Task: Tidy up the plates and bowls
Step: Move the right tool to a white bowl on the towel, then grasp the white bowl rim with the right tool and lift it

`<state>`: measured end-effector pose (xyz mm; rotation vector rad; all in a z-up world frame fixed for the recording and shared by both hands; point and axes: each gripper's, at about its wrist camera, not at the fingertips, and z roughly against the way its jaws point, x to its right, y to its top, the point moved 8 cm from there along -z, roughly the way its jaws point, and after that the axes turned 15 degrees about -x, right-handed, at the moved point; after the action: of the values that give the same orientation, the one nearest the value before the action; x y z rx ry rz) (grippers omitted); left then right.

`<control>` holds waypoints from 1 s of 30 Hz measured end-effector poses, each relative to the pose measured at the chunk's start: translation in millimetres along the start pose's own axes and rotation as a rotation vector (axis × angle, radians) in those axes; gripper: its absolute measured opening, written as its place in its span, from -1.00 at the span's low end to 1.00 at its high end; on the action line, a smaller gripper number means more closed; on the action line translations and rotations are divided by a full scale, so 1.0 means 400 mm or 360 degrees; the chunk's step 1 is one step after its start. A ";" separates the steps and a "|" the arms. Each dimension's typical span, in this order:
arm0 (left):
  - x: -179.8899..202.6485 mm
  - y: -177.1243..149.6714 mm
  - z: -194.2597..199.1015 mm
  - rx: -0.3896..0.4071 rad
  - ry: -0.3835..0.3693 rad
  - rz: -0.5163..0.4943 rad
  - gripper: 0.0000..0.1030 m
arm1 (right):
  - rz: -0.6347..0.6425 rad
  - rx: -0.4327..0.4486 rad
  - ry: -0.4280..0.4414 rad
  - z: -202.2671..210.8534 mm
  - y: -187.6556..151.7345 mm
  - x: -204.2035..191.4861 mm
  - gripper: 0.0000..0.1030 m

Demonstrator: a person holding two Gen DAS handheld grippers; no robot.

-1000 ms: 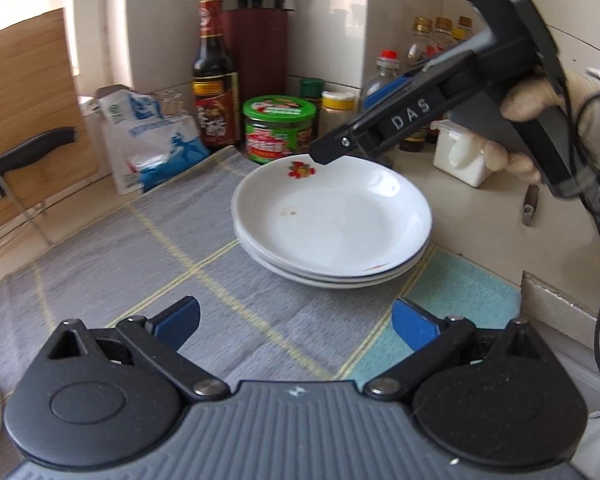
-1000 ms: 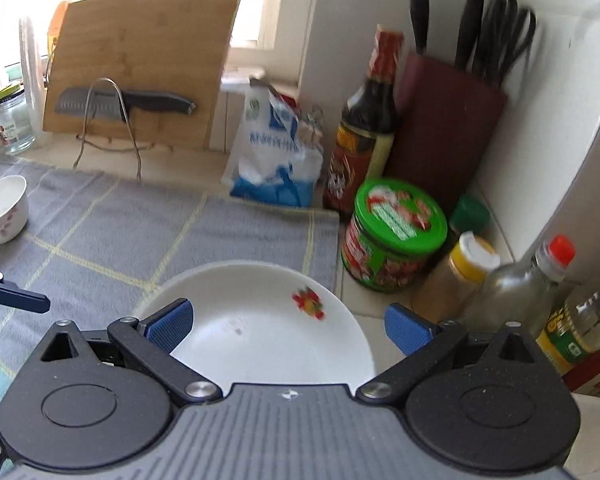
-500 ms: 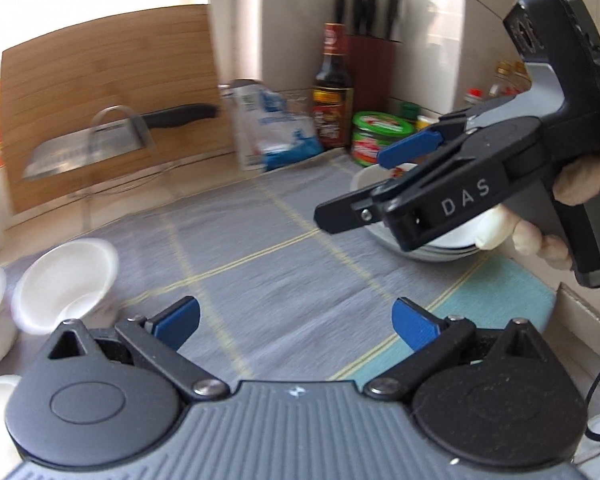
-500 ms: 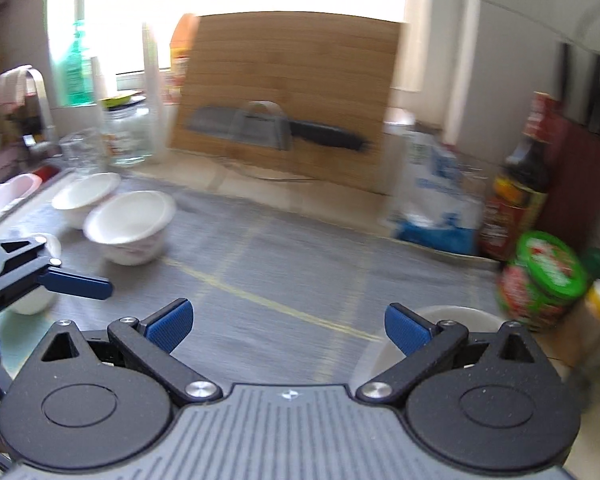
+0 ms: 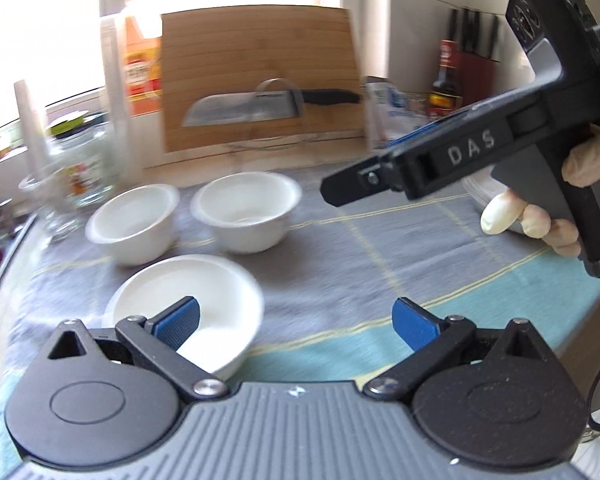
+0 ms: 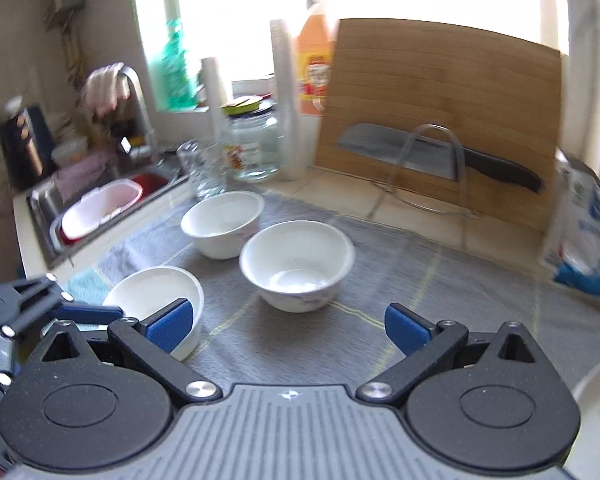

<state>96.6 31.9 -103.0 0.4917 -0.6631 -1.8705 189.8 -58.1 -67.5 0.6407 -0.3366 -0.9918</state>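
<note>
Three white bowls stand on the grey cloth mat [image 5: 380, 240]. The nearest bowl [image 5: 188, 296] lies just under the left finger of my left gripper [image 5: 296, 320], which is open and holds nothing. Two more bowls [image 5: 134, 220] [image 5: 246, 210] sit behind it. My right gripper [image 5: 360, 172] hovers at the upper right in a gloved hand. In the right wrist view my right gripper [image 6: 286, 326] is open over the mat, facing the middle bowl [image 6: 296, 264], with another bowl [image 6: 222, 222] behind and the near one [image 6: 156, 292] at its left finger. The left gripper [image 6: 72, 300] shows at far left. A plate rim [image 6: 596, 420] peeks in at bottom right.
A wooden cutting board [image 6: 440, 112] leans on the wall with a cleaver [image 6: 420, 156] on a wire rack. A glass jar [image 6: 252, 148] and tumbler stand behind the bowls. The sink [image 6: 100, 204] with a pink basin is at left. A blue-and-white bag [image 6: 588, 240] stands at right.
Both grippers have swung left, away from the stacked plates by the jars, and now face the three bowls. Both stay open and empty.
</note>
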 end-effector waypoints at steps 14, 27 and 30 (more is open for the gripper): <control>-0.141 -0.088 -0.048 -0.0050 0.0145 0.0065 0.97 | 0.0236 -0.0175 0.0160 -0.153 0.039 -0.189 1.00; -0.142 -0.075 -0.070 -0.0012 0.0115 0.0038 0.78 | 0.0288 -0.0360 0.0274 -0.243 0.053 -0.202 0.52; -0.150 -0.071 -0.071 -0.0005 0.0113 0.0048 0.76 | 0.0281 -0.0379 0.0310 -0.246 0.059 -0.199 0.50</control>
<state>116.3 89.7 -141.2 0.5403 -0.6170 -1.8172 217.3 52.9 -126.5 0.4772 -0.0987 -0.7790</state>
